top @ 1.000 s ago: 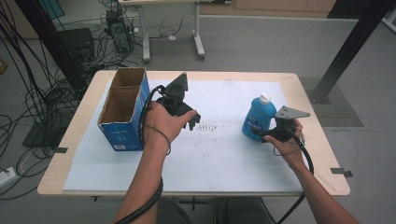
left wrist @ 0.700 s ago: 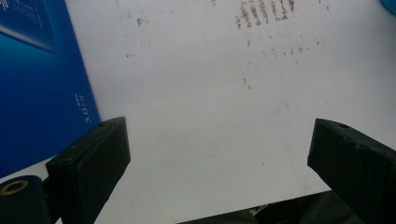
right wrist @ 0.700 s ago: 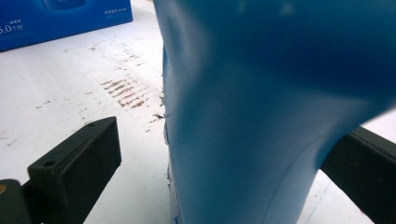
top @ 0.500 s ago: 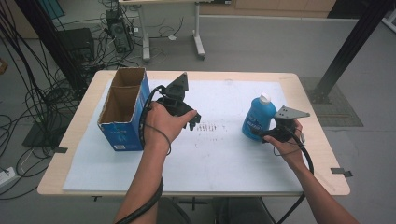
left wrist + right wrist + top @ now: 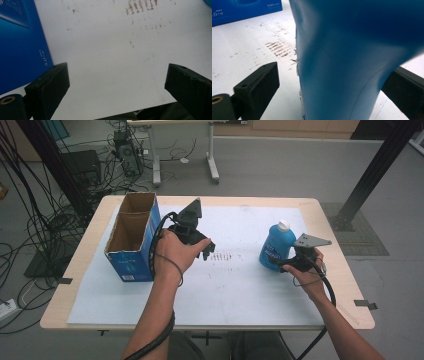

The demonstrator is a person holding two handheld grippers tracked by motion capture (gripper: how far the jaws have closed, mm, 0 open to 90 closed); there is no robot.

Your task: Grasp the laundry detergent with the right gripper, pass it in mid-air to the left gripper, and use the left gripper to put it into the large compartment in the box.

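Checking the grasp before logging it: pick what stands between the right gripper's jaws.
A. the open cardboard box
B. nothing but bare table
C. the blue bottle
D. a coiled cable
C: in the right gripper view the blue bottle rises between the two black jaws, with a gap showing at the left jaw, and the high view shows the right gripper at the bottle's base.

Lab/test bay: grey floor, loose cable bundles (image 5: 37, 227) everywhere, black aluminium frame posts (image 5: 367, 175), a second bench (image 5: 175, 140), paper-covered desk (image 5: 320, 210).
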